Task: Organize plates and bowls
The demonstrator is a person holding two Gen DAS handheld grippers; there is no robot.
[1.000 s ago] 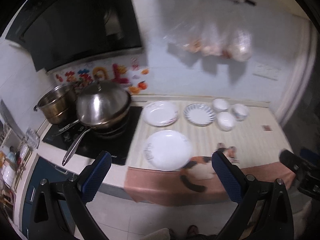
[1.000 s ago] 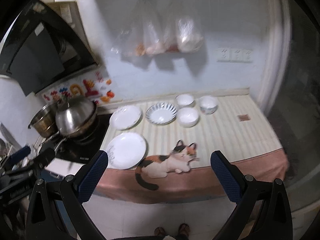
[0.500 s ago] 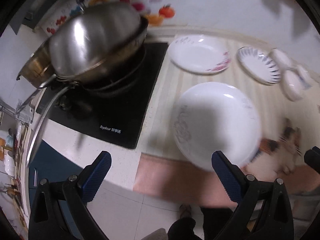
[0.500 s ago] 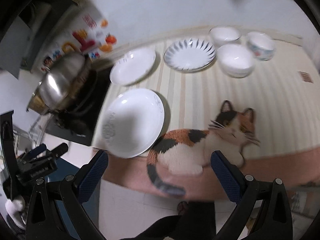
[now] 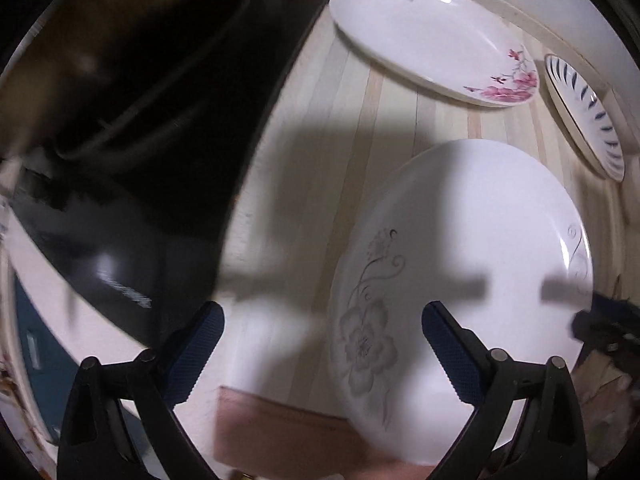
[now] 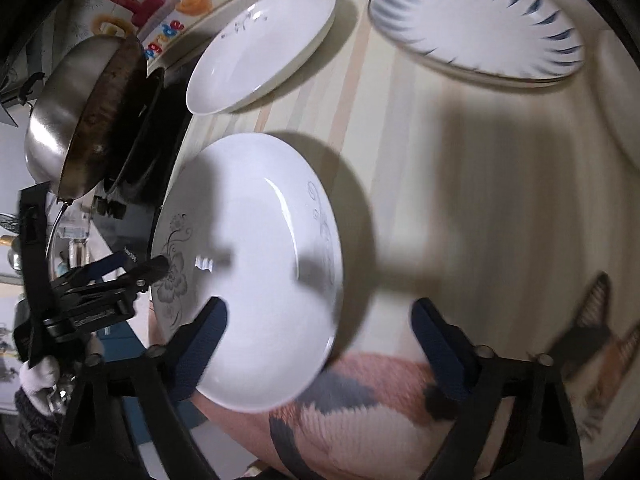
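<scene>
The round white plate with a grey flower drawn on its rim (image 5: 460, 272) lies flat on the pale striped counter mat (image 5: 320, 160), at the mat's front edge. The left gripper (image 5: 320, 344) hangs above the plate's flowered side with its jaws spread: one blue-padded finger stands over the bare mat just beside the rim, the other over the plate's middle, so the rim lies between them, not pinched. The right gripper (image 6: 318, 334) hangs above the plate's opposite side; its jaws have just been closing but stand wide, with that edge of the plate between them and no pad pressing on it. Behind the plate, apart from it, sit a white plate with pink blossoms (image 5: 432, 36) and a white plate with dark blue dashes around the rim (image 6: 476, 20). Beside the plate, off the mat, is a black cooktop (image 5: 168, 200) carrying a steel pan (image 6: 76, 112). In front of it, the mat shows a printed calico cat (image 6: 360, 408).
</scene>
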